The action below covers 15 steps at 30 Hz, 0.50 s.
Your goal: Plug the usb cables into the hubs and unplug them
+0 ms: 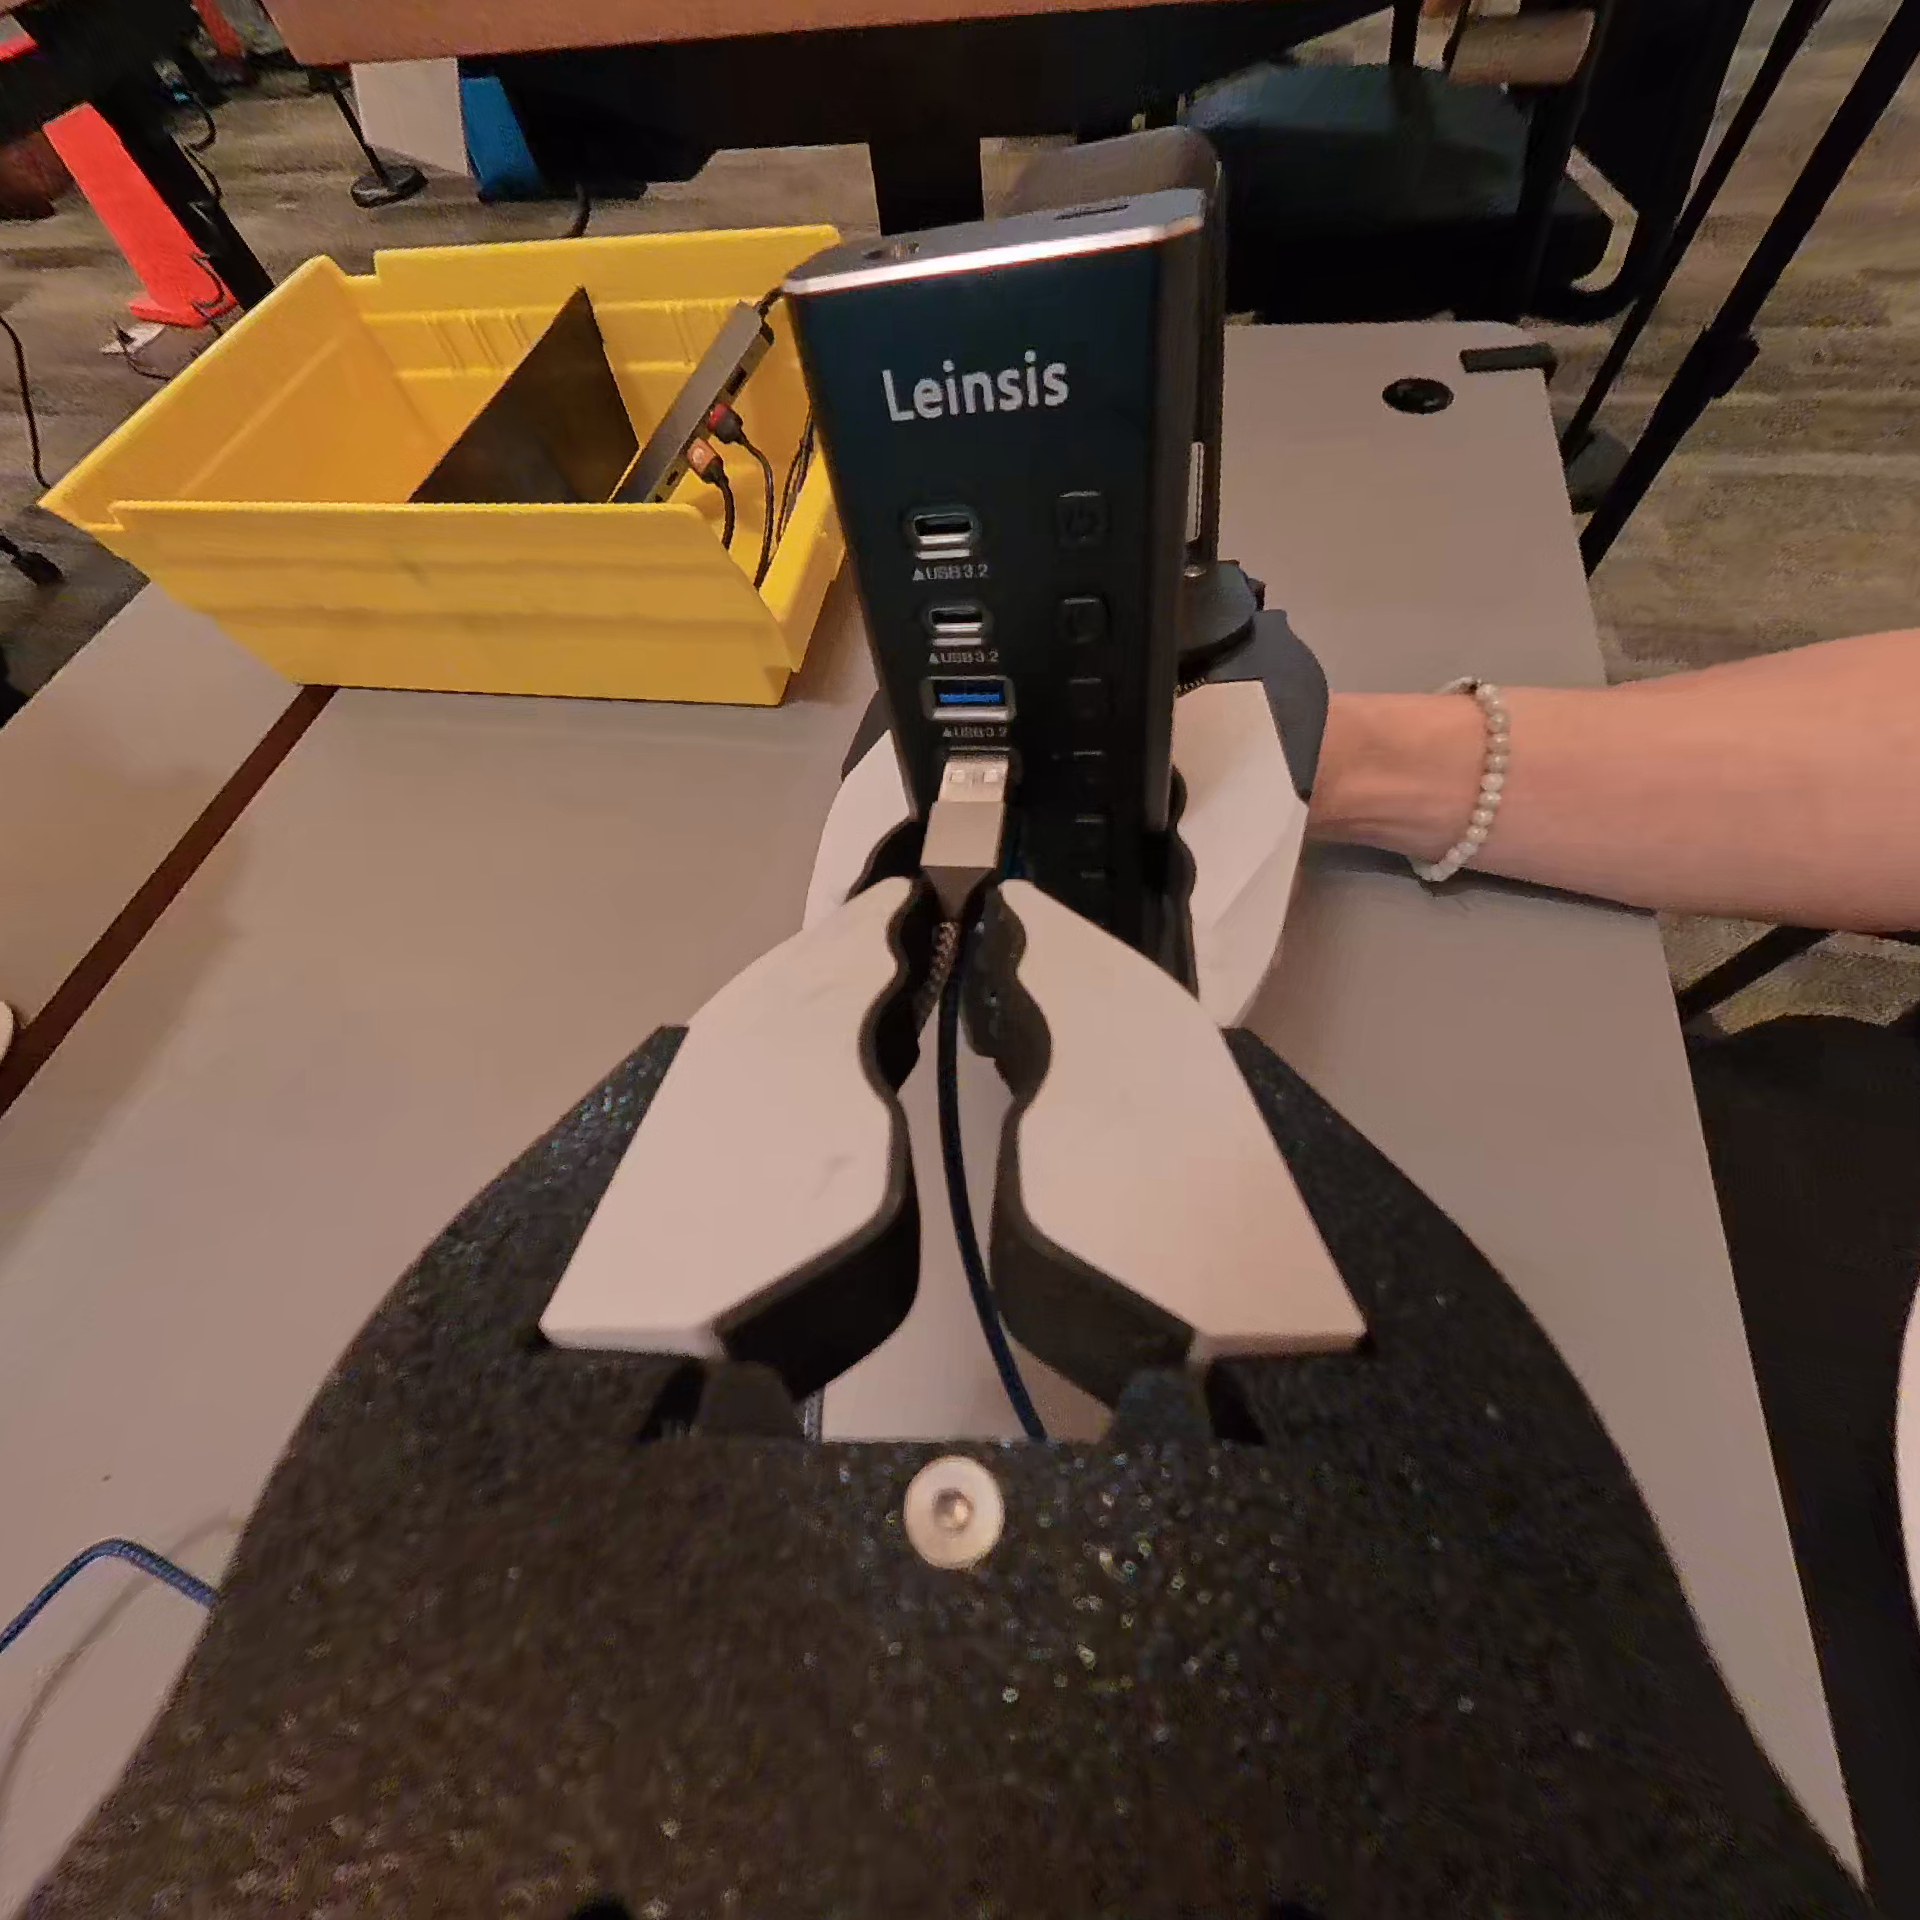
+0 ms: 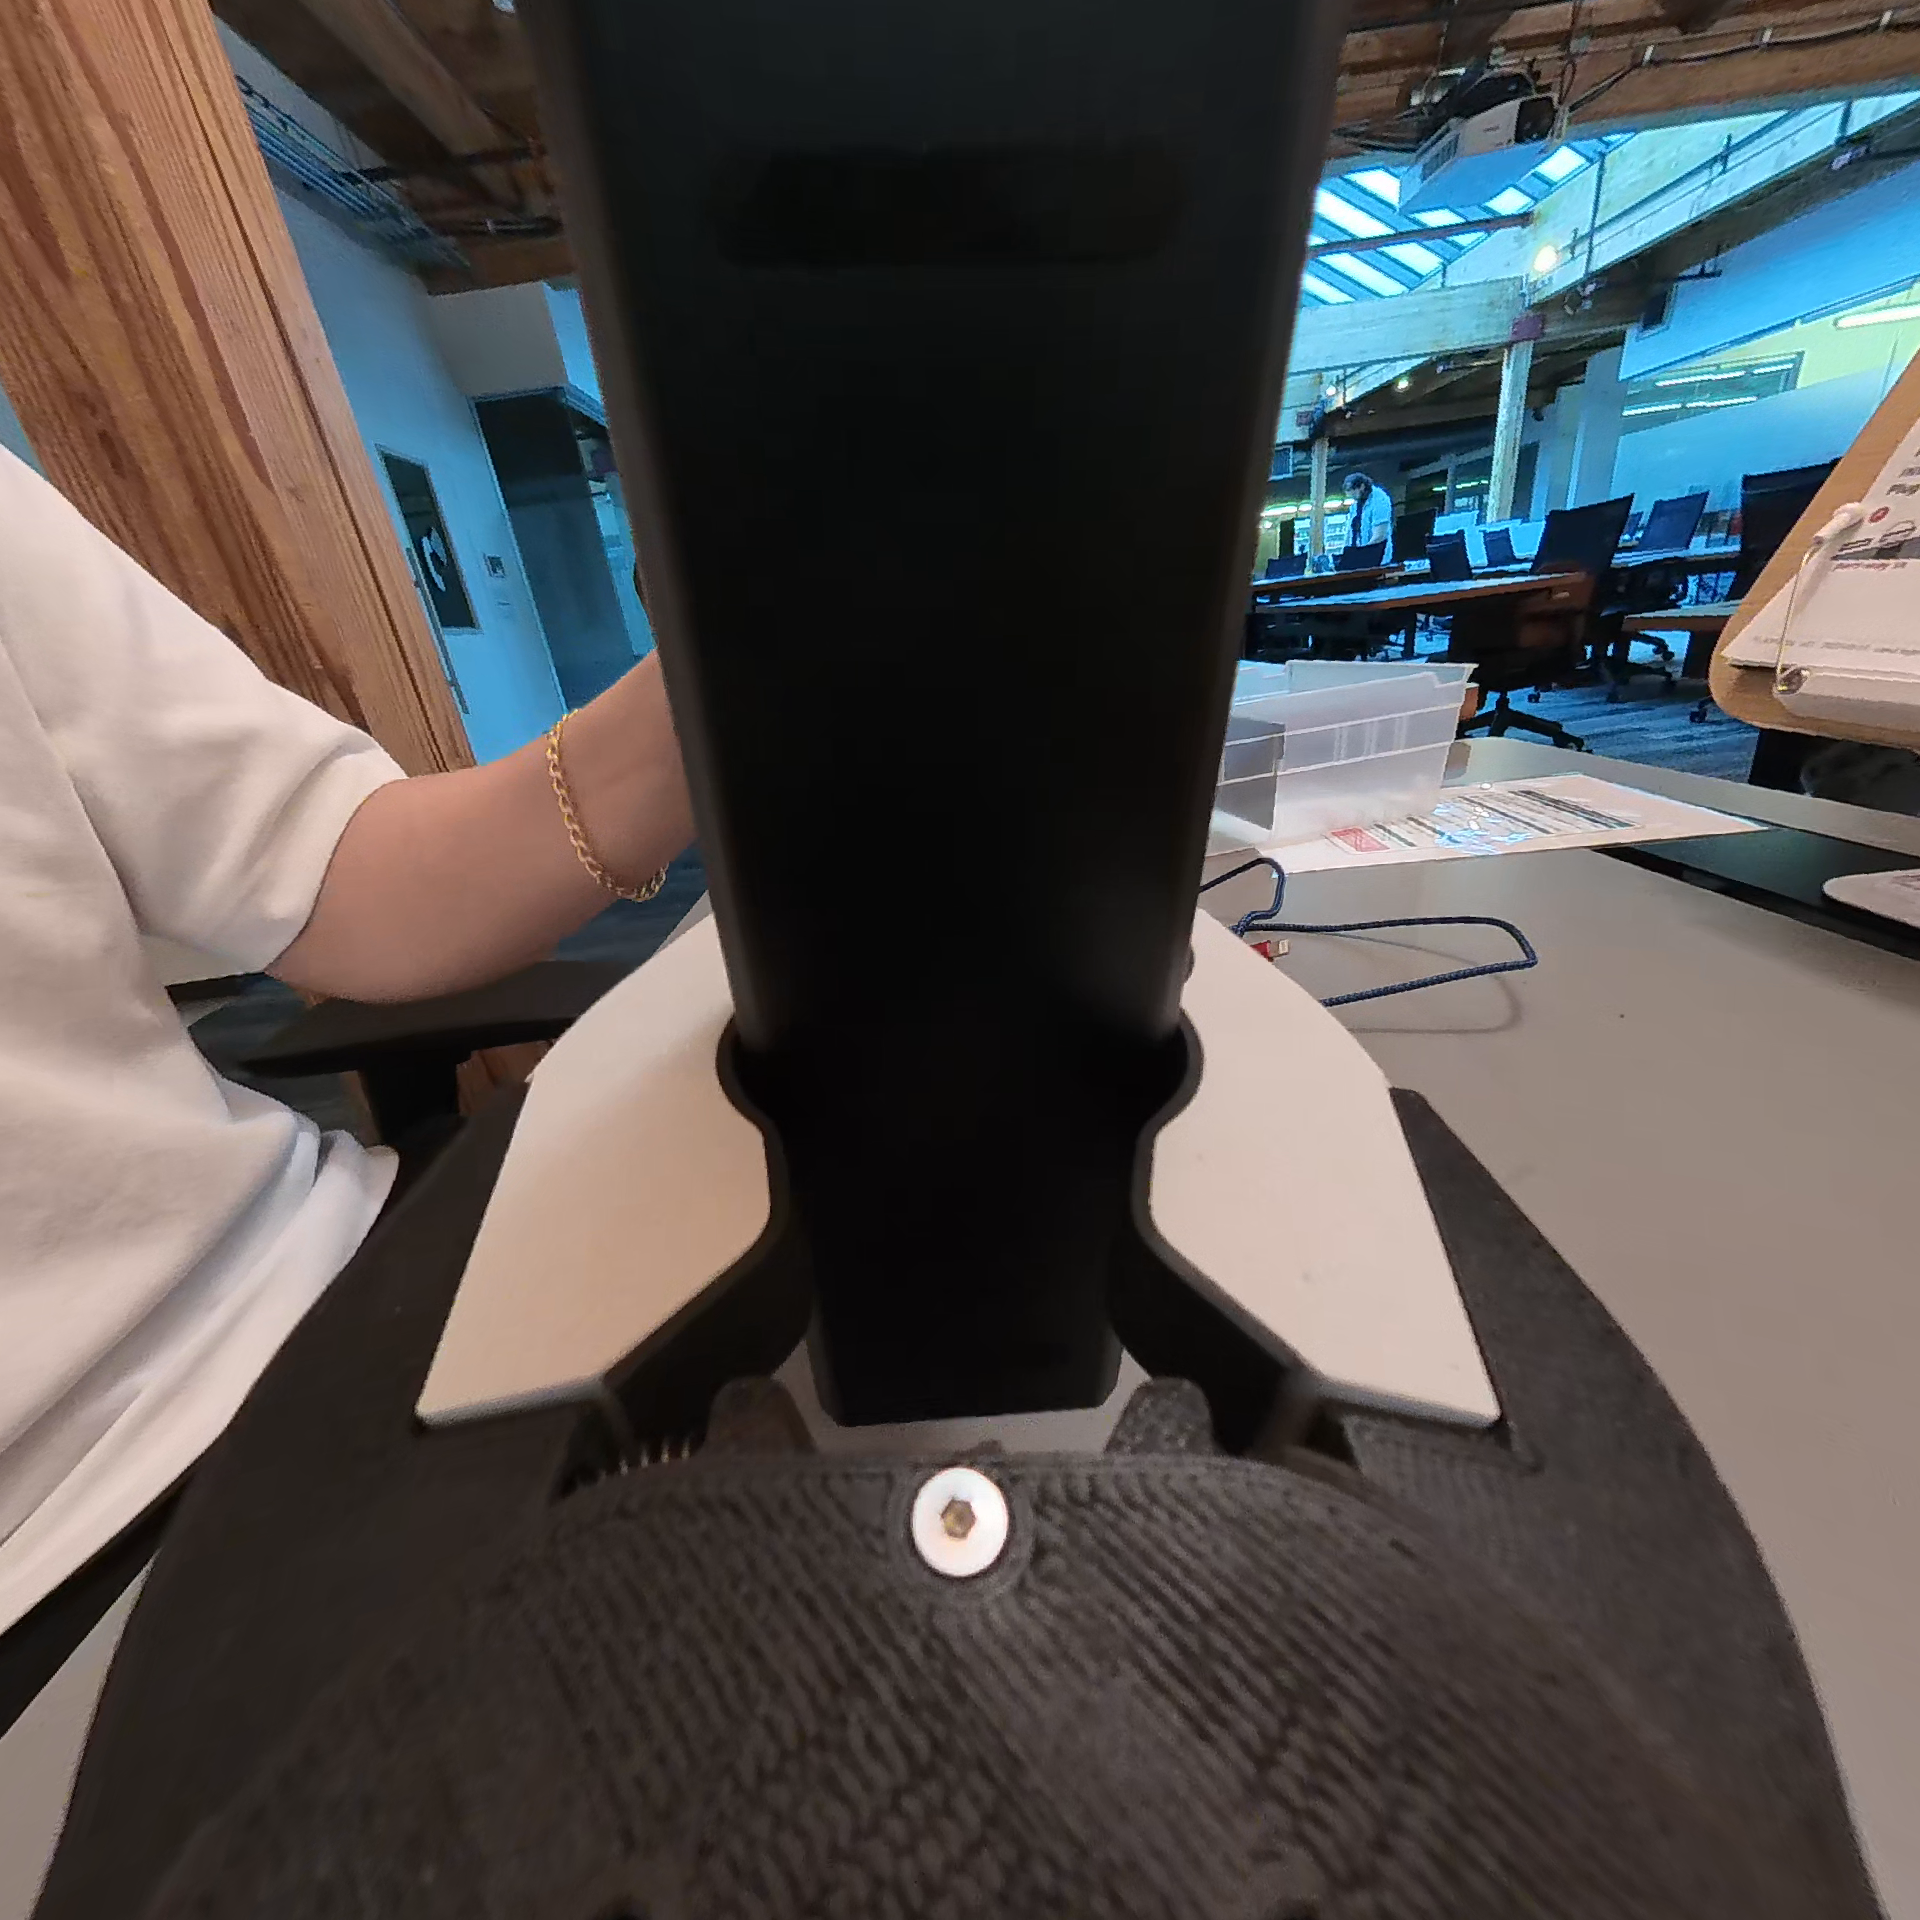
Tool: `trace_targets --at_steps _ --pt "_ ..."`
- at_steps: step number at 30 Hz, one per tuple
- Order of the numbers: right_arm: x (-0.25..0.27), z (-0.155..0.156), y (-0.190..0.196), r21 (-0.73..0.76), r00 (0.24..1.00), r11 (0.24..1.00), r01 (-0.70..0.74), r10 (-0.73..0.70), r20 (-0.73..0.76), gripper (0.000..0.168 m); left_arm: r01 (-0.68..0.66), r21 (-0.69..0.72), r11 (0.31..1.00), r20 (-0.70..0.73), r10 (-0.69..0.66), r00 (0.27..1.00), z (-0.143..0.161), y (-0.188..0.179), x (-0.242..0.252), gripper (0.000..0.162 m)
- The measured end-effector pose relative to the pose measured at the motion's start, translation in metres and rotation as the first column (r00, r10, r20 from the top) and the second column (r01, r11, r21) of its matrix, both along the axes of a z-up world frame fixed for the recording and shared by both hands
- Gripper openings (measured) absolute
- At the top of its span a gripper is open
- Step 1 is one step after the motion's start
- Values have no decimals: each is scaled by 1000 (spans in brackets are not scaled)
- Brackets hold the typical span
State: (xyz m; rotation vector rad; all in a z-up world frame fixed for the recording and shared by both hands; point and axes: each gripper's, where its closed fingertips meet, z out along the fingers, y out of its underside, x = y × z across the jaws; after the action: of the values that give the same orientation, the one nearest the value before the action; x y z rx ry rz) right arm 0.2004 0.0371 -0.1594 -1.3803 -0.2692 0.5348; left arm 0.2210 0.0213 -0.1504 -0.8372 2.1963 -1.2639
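At the far left of the left wrist view, a yellow bin (image 1: 436,540) is sitting on the grey table (image 1: 520,935), holding a slim grey hub (image 1: 707,416) that is leaning against its wall with red-tipped cables plugged into it. Just right of the bin, a tall black hub (image 1: 997,540) is standing upright, its column of ports facing the camera. The left gripper (image 1: 956,904) is pinching a silver USB plug (image 1: 966,831) near the collar where its braided cable (image 1: 961,1195) begins, and the plug's metal tip is sitting at the mouth of the fourth port down, partly inserted; how deep it is sitting I cannot tell. Behind the hub's base, the right gripper (image 1: 1174,821) is clamping the black body from the far side, with a forearm wearing a pearl bracelet (image 1: 1486,779) reaching in from the right. In the right wrist view, its fingers (image 2: 1299,1195) are pressing against both sides of the hub's dark back, and a loose blue cable (image 2: 1434,935) is lying on the table beyond to the right.
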Motion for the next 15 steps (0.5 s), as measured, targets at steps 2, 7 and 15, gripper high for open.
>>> trace_targets --at_steps 2,7,15 --pt "1 0 0 2 1000 1000 0 0 -6 73 -4 -27 1000 2 4 1000 0 -1 1 8" --pt "-5 -3 2 -29 1000 999 -19 19 14 73 3 -35 999 12 -2 1000 2 -1 0 7" --pt "-11 -12 9 -99 999 995 -20 25 46 72 3 217 976 -18 1 1000 -1 5 -4 7"
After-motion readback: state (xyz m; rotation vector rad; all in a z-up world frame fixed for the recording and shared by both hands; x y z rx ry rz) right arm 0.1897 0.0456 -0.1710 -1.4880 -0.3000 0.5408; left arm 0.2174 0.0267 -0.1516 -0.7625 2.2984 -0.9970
